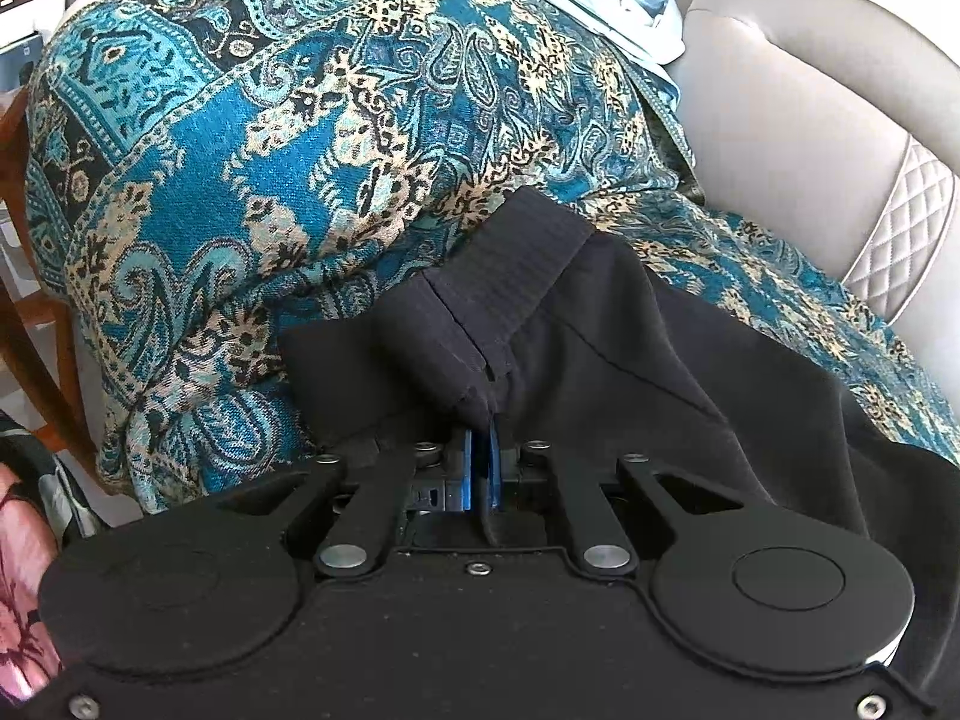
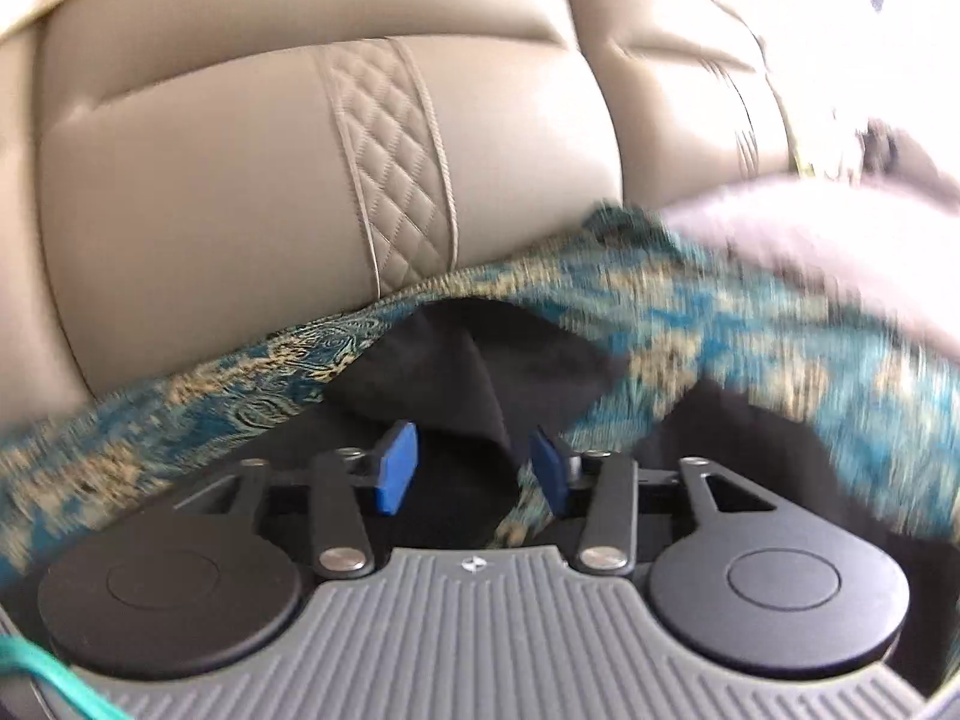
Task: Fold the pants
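- A pair of black soft-knit pants (image 1: 600, 348) lies on a teal, cream and black paisley woven throw (image 1: 270, 150) spread over a beige leather sofa with quilted diamond panels (image 1: 798, 138); the ribbed waistband points toward 12 o'clock in the left wrist view.
- The left gripper (image 1: 480, 468), a black two-finger tool with blue pads, is pressed together on a fold of the pants at the waistband end, with cloth pinched between the pads and trailing down behind them.
- The right gripper (image 2: 474, 468) stands spread, its blue pads (image 2: 396, 468) apart with a ridge of black fabric (image 2: 480, 360) between them but not visibly pressed; the view is motion-blurred, so contact cannot be judged finely.
- By appearance the fold is mid-way: one end is anchored while the other hand appears to have let go of, or not yet taken, its part of the garment.
- The next move likely calls for the right gripper to find a clean edge of the pants without catching the throw, whose patterned edge lies at 3 o'clock just beside its right pad.
- Both grippers tilt downward toward the seat, the left steeper, the right facing the sofa backrest (image 2: 240, 180) at 12 o'clock.
- A pale blurred cushion-like shape (image 2: 810, 228) sits at 2 o'clock in the right wrist view; what it is cannot be told.
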{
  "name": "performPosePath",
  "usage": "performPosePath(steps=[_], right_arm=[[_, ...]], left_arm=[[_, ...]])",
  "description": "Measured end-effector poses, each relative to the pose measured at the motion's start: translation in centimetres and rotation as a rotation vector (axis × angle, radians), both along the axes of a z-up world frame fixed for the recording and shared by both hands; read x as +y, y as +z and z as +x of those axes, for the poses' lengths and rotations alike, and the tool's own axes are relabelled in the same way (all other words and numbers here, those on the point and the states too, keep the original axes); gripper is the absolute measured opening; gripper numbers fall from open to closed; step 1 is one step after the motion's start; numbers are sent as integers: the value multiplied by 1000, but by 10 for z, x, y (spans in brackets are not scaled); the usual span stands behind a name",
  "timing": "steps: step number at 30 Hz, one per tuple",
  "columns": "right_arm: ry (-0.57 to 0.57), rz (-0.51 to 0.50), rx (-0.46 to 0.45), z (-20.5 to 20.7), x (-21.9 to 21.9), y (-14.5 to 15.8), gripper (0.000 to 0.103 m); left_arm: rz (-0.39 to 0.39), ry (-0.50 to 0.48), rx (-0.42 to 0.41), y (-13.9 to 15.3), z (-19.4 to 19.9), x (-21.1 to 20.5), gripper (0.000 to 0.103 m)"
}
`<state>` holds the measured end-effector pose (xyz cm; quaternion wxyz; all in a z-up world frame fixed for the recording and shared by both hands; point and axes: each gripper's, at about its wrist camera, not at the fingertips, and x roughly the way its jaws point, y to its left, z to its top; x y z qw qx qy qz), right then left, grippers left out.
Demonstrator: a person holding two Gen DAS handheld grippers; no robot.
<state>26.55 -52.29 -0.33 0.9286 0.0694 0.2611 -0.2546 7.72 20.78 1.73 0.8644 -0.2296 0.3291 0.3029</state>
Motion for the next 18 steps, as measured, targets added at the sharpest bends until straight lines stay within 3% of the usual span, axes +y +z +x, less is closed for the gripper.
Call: performPosePath(steps=[3, 9, 11, 15, 18], right_arm=[[43, -85, 28, 11, 0, -2, 70], [195, -31, 69, 25, -10, -7, 78], [248, -34, 67, 27, -8, -5, 86], [248, -80, 122, 47, -5, -9, 86], [242, 60, 105, 53, -20, -7, 52]], left_arm=[[14, 11, 11, 0, 2, -3, 8], [56, 28, 26, 0, 5, -10, 9], [55, 37, 25, 0, 5, -11, 9], [52, 46, 22, 0, 5, -9, 9], [58, 54, 26, 1, 6, -10, 9]])
